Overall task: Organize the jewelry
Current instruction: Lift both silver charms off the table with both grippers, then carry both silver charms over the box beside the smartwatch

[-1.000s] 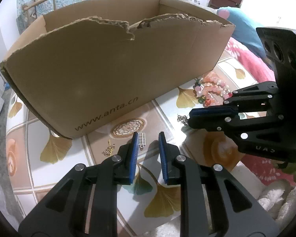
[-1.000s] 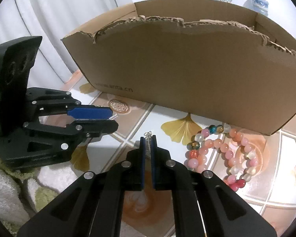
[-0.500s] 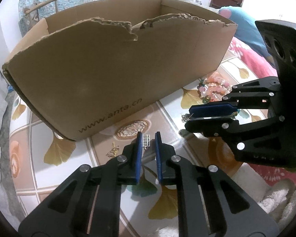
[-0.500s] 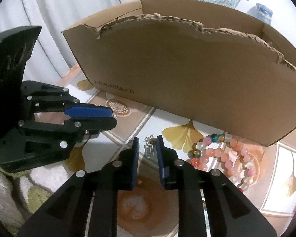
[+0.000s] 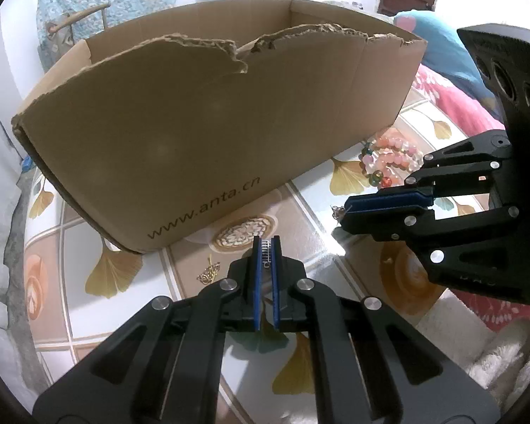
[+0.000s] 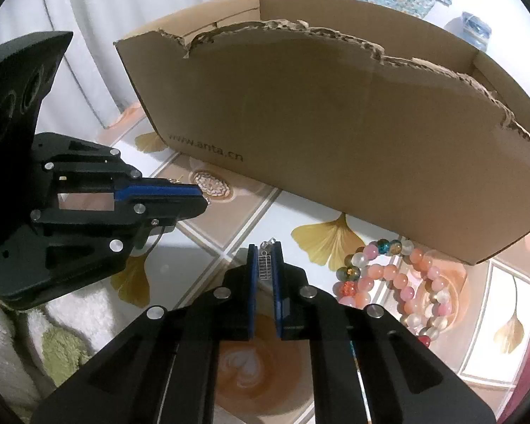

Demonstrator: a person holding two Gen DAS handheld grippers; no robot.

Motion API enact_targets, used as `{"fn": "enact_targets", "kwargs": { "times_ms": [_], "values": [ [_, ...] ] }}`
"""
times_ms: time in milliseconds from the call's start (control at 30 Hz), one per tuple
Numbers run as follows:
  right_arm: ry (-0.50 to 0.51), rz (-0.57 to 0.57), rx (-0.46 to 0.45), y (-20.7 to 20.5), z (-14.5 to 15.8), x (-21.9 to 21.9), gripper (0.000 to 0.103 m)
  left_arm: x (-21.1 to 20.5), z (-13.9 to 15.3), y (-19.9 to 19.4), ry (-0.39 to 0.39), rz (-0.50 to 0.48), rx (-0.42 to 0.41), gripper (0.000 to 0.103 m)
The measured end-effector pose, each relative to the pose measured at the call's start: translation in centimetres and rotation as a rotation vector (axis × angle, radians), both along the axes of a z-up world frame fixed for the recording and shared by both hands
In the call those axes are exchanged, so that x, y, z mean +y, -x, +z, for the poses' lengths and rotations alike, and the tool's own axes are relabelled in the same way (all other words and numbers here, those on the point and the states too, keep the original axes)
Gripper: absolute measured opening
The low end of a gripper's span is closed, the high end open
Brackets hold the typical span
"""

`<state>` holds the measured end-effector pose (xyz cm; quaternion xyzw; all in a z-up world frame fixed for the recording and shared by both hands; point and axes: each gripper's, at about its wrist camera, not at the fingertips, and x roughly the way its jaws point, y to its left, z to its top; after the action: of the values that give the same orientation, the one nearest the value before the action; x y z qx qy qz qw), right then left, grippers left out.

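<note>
Two small silver ladder-shaped earrings are the things in hand. Left tongs are clamped on one earring, pinched between the blue pads at the very tips. Right tongs are clamped on the other earring, its hook poking out past the tips at 12 o'clock. Both are held low over the patterned desk, just in front of the cardboard box.

Handling, as a judgement: the earrings look featherweight, thin stiff metal, easy to bend and slick against the pads. Grip on the flat ladder body, not the wire hook; a hook grip would likely twist or slip. Light squeeze should do, and move slowly so nothing flicks out.

Other jewelry: a gold charm lies on the desk at 9 o'clock of the left tongs, near them. A beaded bracelet pile sits at 3 o'clock of the right tongs, close to the box wall; the beads look hard, round, likely to roll, so best taken across a strand. The inside of the box is not visible, so I cannot tell what is in it.
</note>
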<state>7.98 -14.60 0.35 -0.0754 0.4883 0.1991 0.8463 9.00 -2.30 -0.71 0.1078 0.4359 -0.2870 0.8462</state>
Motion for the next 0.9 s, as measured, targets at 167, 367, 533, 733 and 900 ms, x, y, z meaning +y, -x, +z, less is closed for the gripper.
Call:
{"fn": "enact_targets", "kwargs": {
  "times_ms": [167,367,533,733,900],
  "values": [
    [-0.019,-0.016,-0.005,0.2,0.4,-0.7,0.008,0.1,0.2,0.2,0.009,-0.001,-0.005,0.004],
    [-0.034,-0.024,-0.034,1.1,2.1,-2.1,0.008,0.4,0.8,0.6,0.013,0.000,-0.019,0.004],
    [-0.043,-0.027,-0.072,1.7,3.8,-2.8,0.008,0.7,1.8,1.1,0.023,0.005,-0.040,0.004],
    [-0.065,-0.027,-0.153,2.6,6.9,-3.2,0.008,1.1,4.5,2.1,0.061,0.004,-0.098,0.004],
    [-0.121,-0.011,-0.224,2.9,10.2,-3.6,0.008,1.4,7.8,2.9,0.111,-0.016,-0.162,0.004]
  ]
}}
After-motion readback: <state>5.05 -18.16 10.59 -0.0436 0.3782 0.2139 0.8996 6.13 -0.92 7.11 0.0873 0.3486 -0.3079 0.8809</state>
